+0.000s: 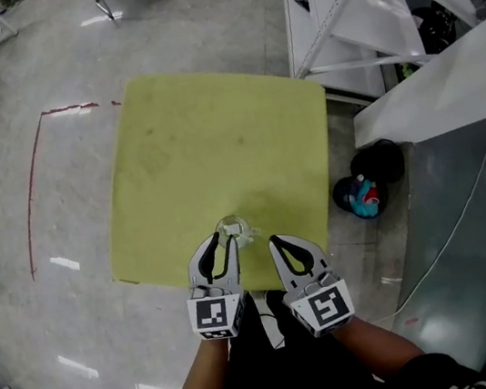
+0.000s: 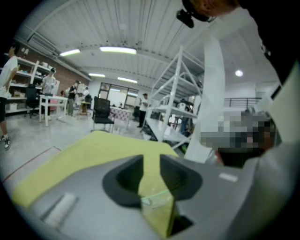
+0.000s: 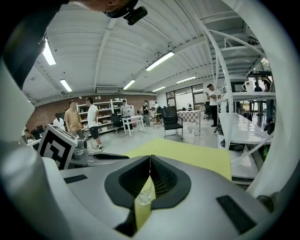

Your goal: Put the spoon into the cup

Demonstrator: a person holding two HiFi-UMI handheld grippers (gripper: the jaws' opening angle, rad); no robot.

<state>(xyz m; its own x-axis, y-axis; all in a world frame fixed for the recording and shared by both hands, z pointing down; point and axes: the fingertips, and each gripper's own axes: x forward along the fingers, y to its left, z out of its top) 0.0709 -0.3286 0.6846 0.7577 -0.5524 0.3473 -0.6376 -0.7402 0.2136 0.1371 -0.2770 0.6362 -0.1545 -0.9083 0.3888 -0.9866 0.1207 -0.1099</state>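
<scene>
A small clear cup (image 1: 233,231) stands on the yellow-green table (image 1: 215,138) near its front edge. My left gripper (image 1: 220,240) is just behind the cup, its tips almost at the rim, with the jaws a little apart and nothing gripped. In the left gripper view the gripper (image 2: 151,159) shows table through the gap and a clear rim (image 2: 157,198) low down. To the right, my right gripper (image 1: 279,241) is beside the cup with its tips together. The right gripper (image 3: 150,158) has the cup (image 3: 143,194) showing under its tips. I cannot make out a spoon.
The table's front edge (image 1: 175,282) runs under both grippers. White shelving (image 1: 350,5) and a white bench (image 1: 429,93) stand to the right, with a dark bag (image 1: 370,179) on the floor beside the table. Red tape (image 1: 34,187) marks the floor at left.
</scene>
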